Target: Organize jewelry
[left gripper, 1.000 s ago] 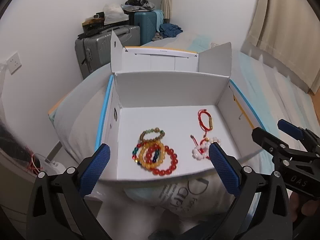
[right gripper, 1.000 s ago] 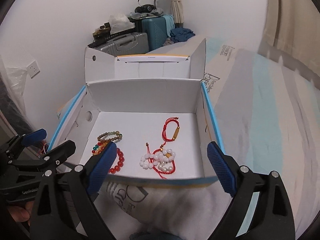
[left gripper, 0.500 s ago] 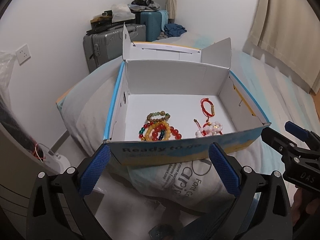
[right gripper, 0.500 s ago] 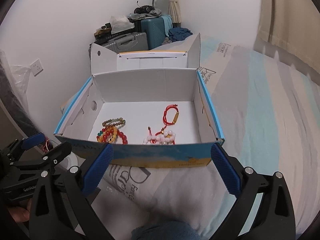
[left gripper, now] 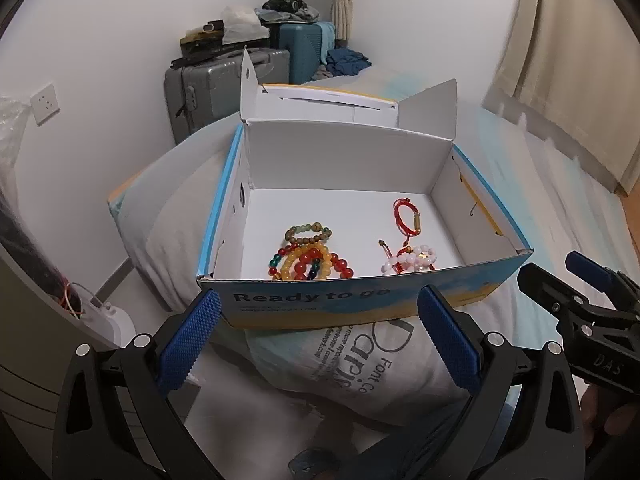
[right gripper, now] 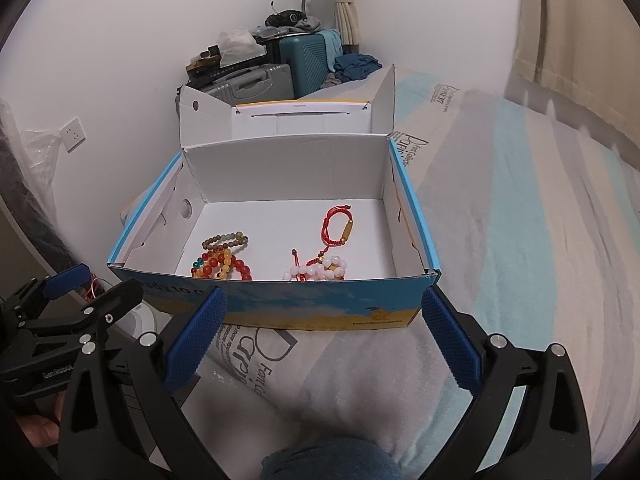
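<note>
From where I'm steering, my left gripper point(left gripper: 318, 338) hangs short of the cardboard box point(left gripper: 360, 300) with its fingers point(left gripper: 190, 342) spread wide and nothing between them. The box sits on a pillow point(left gripper: 360, 356) at the head of the bed point(right gripper: 540, 240), and that soft footing is my 1st worry: a push on the near wall could tip or slide it toward the bed's edge on the left. Inside, at the left of the box floor, a heap of beaded bracelets point(left gripper: 310, 254) lies overlapped, green-brown strand at the back, amber and red ones interlinked in front; if I close on 1 strand I judge I may drag 2 or 3 up together, or snag the cord. Right of that, apart from the heap, a pink-white bead bracelet point(left gripper: 412, 260) lies tangled with red cord close against the near wall, where the wall partly hides it and my fingers could catch the rim going in. Behind it sits a red cord bracelet with a gold tube point(left gripper: 408, 218), thin and flat, likely to slip from wide pads. My right gripper point(right gripper: 326, 340) is also outside the box at its near wall, its fingers point(right gripper: 452, 344) just opened out to their full spread and empty. With both grippers side by side, they could knock each other if I reach in together.
</note>
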The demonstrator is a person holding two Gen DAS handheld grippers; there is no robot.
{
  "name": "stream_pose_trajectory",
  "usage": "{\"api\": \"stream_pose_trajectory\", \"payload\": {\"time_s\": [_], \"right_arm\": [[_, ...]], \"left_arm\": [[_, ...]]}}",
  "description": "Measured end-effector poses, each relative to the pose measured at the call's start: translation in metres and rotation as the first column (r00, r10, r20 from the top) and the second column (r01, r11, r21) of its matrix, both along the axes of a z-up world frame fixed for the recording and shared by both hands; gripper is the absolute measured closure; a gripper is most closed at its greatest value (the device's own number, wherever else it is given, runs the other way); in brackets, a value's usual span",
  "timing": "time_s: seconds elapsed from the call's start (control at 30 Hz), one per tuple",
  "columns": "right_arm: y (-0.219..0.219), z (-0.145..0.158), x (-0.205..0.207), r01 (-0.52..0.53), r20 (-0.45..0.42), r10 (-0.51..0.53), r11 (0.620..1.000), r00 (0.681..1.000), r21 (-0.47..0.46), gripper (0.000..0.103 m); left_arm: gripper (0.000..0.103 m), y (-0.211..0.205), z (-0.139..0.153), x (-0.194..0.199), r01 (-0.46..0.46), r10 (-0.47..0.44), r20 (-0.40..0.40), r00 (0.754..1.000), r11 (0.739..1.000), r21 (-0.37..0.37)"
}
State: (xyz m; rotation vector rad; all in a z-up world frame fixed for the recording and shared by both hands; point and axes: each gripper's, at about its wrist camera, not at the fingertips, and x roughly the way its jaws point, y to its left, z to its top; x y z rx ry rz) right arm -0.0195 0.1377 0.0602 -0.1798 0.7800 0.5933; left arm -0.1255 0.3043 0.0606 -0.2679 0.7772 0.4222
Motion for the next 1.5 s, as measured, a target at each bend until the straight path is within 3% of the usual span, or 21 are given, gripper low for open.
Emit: {"api": "stream_pose_trajectory", "payload": {"time_s": [0.13, 0.33, 0.6, 0.8, 0.97, 1.5], "right_arm": [[0.0, 0.0, -0.001, -0.002, -0.002, 0.002, 1.0, 1.0, -0.002, 0.009], [0.0, -0.001, -0.001, -0.002, -0.005, 0.002, 1.0, 1.0, -0.005, 0.009], [0.001, -0.001, 0.0, 0.002, -0.011, -0.002, 1.0, 1.0, -0.006, 0.009], [0.001, -0.001, 0.001, 0.001, -0.011, -0.001, 1.0, 1.0, -0.008, 0.009], [0.001, -0.002, 0.001, 0.002, -0.014, -0.002, 1.0, 1.0, -0.008, 0.009], [0.0, -0.008, 0.004, 0.004, -0.027, -0.004, 1.0, 1.0, -0.007, 0.009]], "left_arm": [[0.006, 0.003, -0.001, 0.0, 0.009, -0.009, 0.016, 1.0, 0.998, -0.055], [0.006, 0.003, -0.001, 0.003, -0.014, 0.014, 0.012, 1.0, 1.0, -0.024], [0.006, 0.004, -0.006, 0.006, -0.017, 0.017, 0.0, 1.0, 0.999, -0.041], [0.006, 0.002, -0.008, 0.011, -0.058, 0.058, -0.042, 0.997, 0.998, 0.008], [0.006, 0.004, -0.009, 0.01, -0.042, 0.041, -0.029, 0.999, 0.999, -0.025], [0.006, -0.009, -0.007, 0.011, -0.01, 0.011, -0.029, 1.0, 0.999, 0.041]]}}
